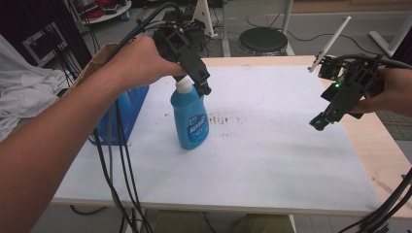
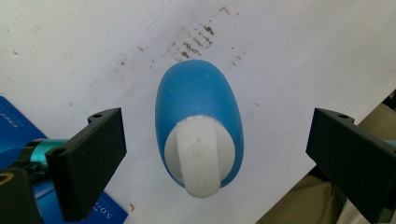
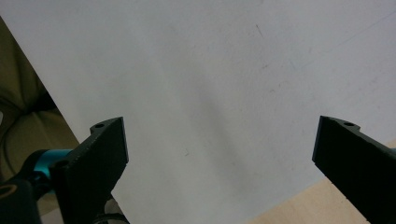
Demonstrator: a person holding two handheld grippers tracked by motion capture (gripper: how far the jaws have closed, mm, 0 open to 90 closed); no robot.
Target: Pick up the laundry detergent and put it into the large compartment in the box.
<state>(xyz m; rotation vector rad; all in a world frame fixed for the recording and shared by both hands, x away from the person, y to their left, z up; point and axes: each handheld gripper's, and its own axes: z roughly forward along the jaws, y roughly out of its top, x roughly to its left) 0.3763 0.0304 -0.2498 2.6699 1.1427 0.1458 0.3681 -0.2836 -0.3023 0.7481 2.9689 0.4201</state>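
Blue and upright, the detergent bottle (image 1: pixel 190 118) with its white cap (image 2: pixel 200 158) stands on the white table sheet (image 1: pixel 272 160) directly under the left gripper (image 2: pixel 215 158), jaws spread wide beside it, while the right gripper (image 1: pixel 326 115) hovers well apart, equally spread.

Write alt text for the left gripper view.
Seen from above, an upright blue bottle with a white cap stands on a white table, between the left gripper's open black jaws, untouched. Brown smudges mark the table beyond it.
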